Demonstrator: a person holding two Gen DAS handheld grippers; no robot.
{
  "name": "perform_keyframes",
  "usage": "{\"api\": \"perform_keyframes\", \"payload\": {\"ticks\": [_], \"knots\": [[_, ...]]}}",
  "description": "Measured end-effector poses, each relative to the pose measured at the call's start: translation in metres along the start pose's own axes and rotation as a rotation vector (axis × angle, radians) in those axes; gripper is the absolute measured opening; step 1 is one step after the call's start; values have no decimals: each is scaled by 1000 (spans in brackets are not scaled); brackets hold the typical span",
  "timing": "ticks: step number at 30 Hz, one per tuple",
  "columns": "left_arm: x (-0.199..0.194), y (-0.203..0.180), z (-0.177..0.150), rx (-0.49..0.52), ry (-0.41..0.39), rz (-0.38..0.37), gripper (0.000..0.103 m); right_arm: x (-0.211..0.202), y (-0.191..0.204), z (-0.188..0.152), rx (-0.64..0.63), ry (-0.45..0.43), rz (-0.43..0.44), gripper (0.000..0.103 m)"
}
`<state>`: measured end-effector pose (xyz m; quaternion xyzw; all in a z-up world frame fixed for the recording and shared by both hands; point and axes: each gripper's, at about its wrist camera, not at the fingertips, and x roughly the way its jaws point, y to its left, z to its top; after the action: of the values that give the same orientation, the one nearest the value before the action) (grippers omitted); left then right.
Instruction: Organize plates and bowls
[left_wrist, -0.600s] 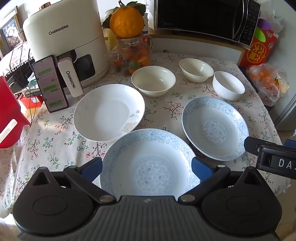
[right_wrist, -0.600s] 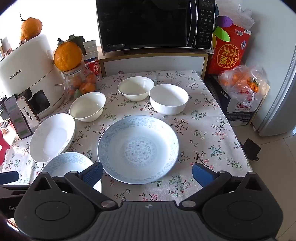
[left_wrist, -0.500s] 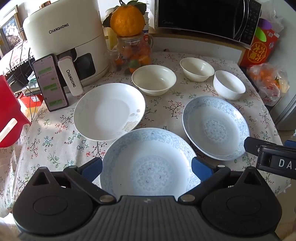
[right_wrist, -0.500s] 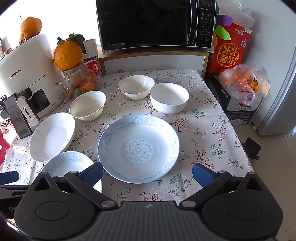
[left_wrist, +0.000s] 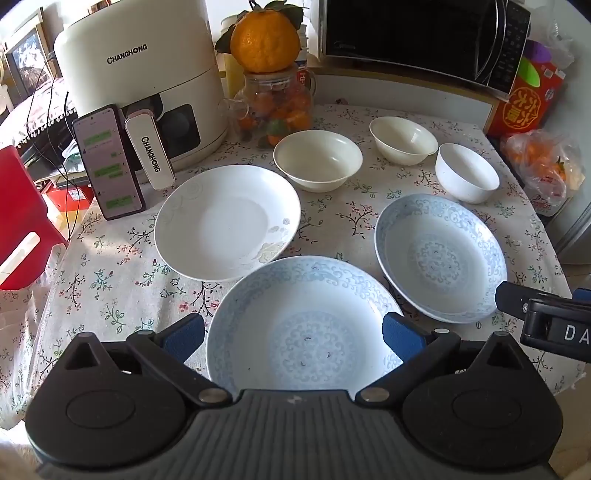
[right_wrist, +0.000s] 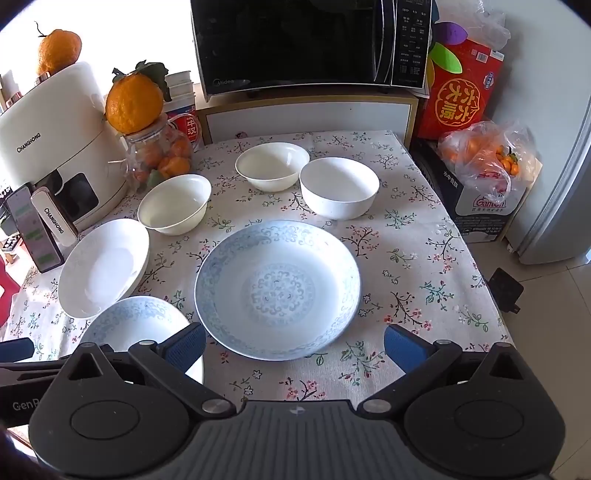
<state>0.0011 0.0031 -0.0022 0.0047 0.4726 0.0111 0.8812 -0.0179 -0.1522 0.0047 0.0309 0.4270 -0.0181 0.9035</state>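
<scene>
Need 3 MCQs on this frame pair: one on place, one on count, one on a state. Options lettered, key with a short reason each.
1. Where does the large orange near the microwave sit?
A. in a white bowl
B. on top of the glass jar
C. on a blue-patterned plate

2. How many bowls stand on the tablecloth?
A. two
B. three
C. five

3. How does the left gripper stand?
A. open, jaws wide, gripping nothing
B. shut on the white plate
C. shut on a bowl

Key:
1 B: the orange rests on the mouth of the jar of small fruit.
2 B: the cream bowl beside the jar, the far bowl and the right-hand white bowl, apart from the three plates.
3 A: its blue pads stand either side of the near blue-patterned plate without pressing on it.
</scene>
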Motion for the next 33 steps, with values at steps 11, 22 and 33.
{"api": "perform_keyframes", "payload": {"ticks": [11,22,33], "knots": [[1,2,-1,-4,4,-1,103,0,0,0,7,-2,7,99],[1,1,-1,-3,1,-1,103,1,0,0,8,1,9,99],[1,1,-1,-4,-1,-1,103,1,0,0,7,2,10,99]]}}
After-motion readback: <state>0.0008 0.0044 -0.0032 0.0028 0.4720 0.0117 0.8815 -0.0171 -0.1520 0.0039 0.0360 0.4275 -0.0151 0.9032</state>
